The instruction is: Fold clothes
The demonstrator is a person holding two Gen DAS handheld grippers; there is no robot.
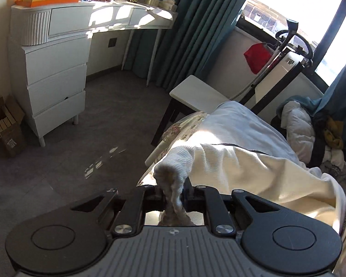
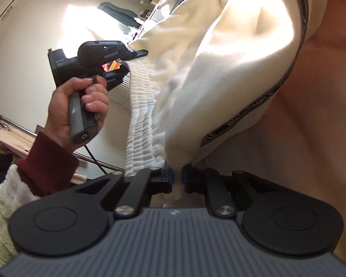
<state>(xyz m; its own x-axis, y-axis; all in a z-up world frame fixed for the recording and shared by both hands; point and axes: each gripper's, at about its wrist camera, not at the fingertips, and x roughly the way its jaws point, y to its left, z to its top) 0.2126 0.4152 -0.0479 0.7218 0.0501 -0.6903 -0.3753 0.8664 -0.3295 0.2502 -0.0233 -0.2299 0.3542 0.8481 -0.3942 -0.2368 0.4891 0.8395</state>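
So the left gripper [image 1: 173,192] is pinching the bunched ribbed hem of a cream cotton sweatshirt with black lettered tape trim [image 1: 242,161], jaws clamped tight on the fabric. The right gripper [image 2: 178,180] is doing the same further along that ribbed band [image 2: 140,124], fingers narrowed onto a fold. The sweatshirt is hanging between the two, draping down onto the bed with the floral sheet [image 1: 184,127]. It looks soft, thick and floppy, fairly light, and probably sagging wherever it isn't held, so gripping the stiffer hem corners seems smartest. Further off, a white dresser [image 1: 55,87] and teal curtains [image 1: 191,23] are sitting in sunlight.
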